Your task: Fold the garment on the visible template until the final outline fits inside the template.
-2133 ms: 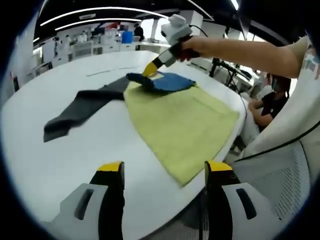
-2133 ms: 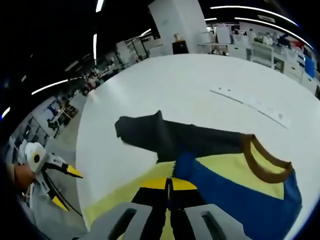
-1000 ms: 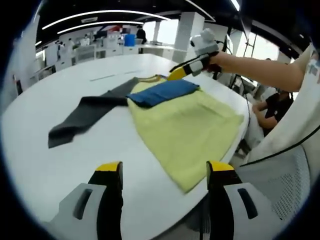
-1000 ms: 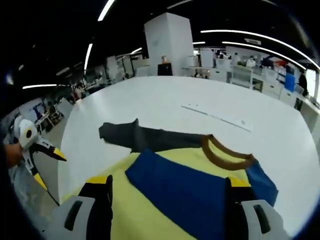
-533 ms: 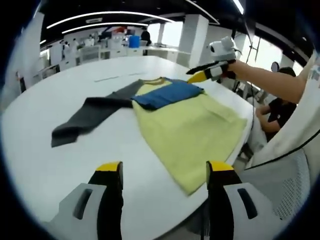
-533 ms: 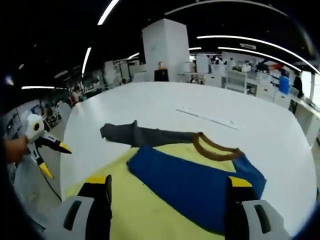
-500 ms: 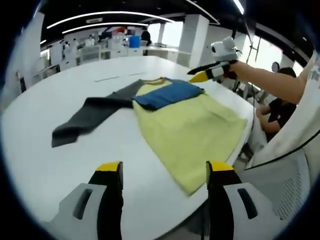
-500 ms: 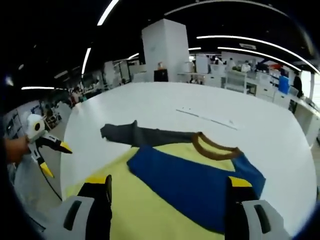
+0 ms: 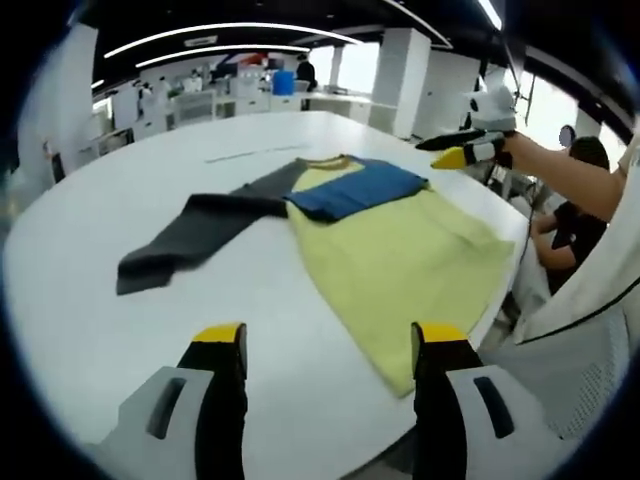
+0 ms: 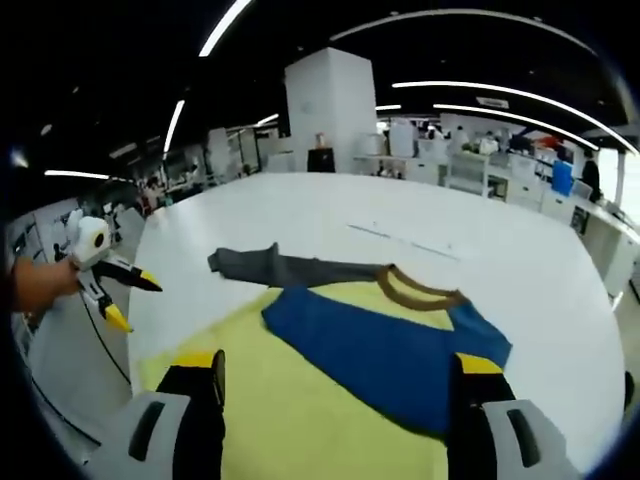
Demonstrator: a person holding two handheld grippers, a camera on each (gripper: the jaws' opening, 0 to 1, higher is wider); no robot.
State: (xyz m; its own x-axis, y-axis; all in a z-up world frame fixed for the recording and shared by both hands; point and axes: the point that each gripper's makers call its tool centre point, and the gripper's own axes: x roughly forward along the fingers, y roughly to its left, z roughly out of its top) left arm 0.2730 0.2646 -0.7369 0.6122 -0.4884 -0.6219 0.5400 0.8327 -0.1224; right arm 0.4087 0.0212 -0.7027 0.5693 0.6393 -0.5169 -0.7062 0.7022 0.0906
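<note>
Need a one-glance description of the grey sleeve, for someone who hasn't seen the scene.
On the white table lies a yellow shirt. One sleeve, blue, is folded across its chest; the grey sleeve stretches out flat onto bare table, the only dark part of the shirt.

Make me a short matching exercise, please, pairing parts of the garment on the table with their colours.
Parts:
1. outstretched sleeve
2. folded-over sleeve
3. collar
4. garment body

Colours:
A. brown
B. pale yellow
C. dark grey
D. blue

Pairs: 1-C, 2-D, 3-A, 4-B
</note>
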